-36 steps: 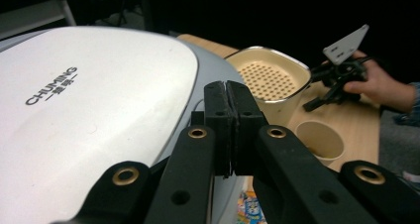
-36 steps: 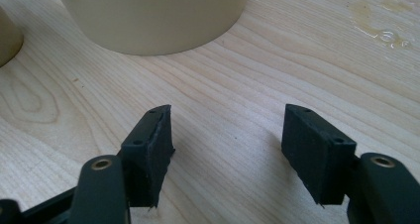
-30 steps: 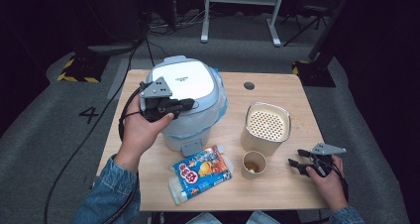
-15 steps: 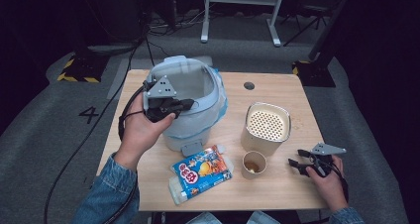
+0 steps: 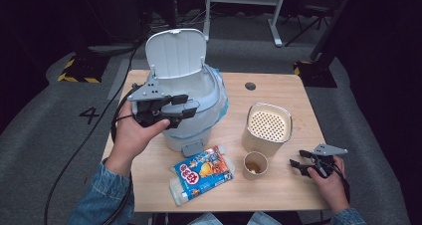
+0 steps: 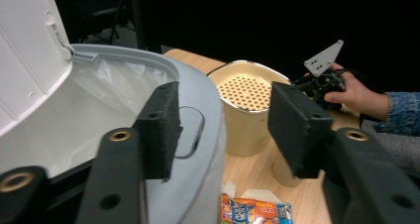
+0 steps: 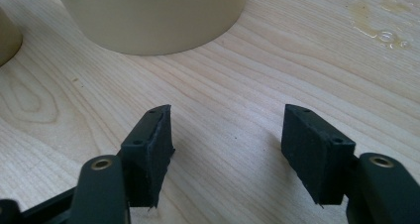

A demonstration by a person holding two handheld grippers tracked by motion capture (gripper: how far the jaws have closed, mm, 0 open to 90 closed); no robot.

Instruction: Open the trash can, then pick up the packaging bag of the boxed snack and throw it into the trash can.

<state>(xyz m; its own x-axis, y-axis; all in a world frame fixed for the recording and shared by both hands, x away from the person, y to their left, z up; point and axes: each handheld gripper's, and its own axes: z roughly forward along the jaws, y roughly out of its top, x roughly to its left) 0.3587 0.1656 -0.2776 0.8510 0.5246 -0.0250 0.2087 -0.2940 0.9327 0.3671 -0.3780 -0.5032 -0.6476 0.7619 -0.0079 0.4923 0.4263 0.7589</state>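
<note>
Bin [image 5: 191,120] rim just beside left hand-held gripper [image 5: 191,106], prob. untouched.

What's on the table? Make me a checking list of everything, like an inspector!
Surface: wooden table, small wet drops.
Job's things: bin, lid up, liner inside.
Clutter: snack packet, cup, beige holed container.
Grippers: left tongs at bin rim, just been opening, gripping nothing; right tongs open, empty, over the table.
Cables: black cable trails to floor.
Surroundings: grey floor, striped tape, dark room.
</note>
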